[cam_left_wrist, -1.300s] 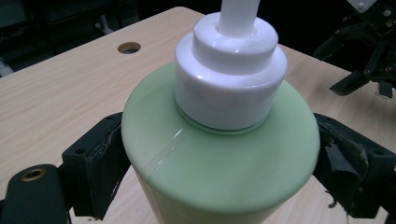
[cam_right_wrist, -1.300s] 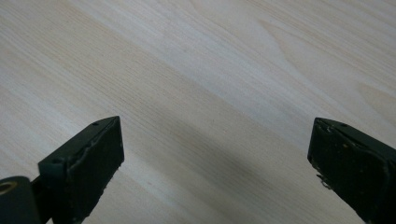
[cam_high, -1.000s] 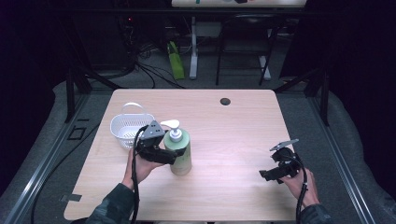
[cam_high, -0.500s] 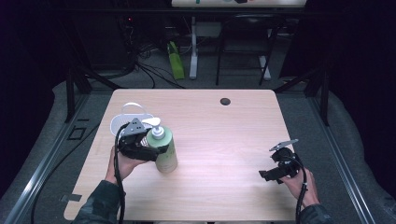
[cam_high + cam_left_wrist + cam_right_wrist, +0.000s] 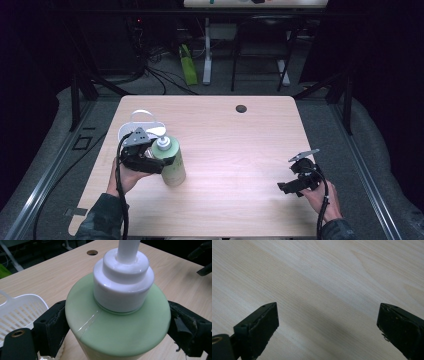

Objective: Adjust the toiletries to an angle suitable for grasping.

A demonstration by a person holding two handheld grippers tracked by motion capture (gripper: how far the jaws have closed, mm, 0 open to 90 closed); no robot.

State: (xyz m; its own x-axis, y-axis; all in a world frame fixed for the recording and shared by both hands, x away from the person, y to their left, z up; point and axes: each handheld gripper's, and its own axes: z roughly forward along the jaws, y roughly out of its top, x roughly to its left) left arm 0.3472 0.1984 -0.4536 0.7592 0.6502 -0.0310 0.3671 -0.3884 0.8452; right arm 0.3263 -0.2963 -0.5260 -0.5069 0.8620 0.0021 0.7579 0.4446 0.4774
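A pale wooden bench (image 5: 235,150) seen from above, with a person's forearms entering from the near edge, each hand holding a two-fingered gripper. The left gripper (image 5: 150,161) sits at the left side of the bench, its black fingers (image 5: 51,326) clamped on either side of a green pump bottle (image 5: 171,162) just under the bottle's shoulder. The bottle has a white pump cap (image 5: 123,282) and stands roughly upright, its long axis running up from the bench, perhaps leaning slightly. In the left gripper view the fingers press against the rounded green body from both sides, so the bottle lies directly between them, not ahead of them. Just beyond the bottle, towards the far left of the bench, is a white slotted basket (image 5: 137,125) with a thin handle; it lies close behind the gripper, and whether bottle and basket touch cannot be told. The left hand is by far the nearer one to both bottle and basket. The right gripper (image 5: 295,184) rests well apart at the right side of the bench, its fingers (image 5: 259,327) spread wide with nothing between them but bare wood. Any move of the bottle into the basket would likely be a short carry away from the person and to the left
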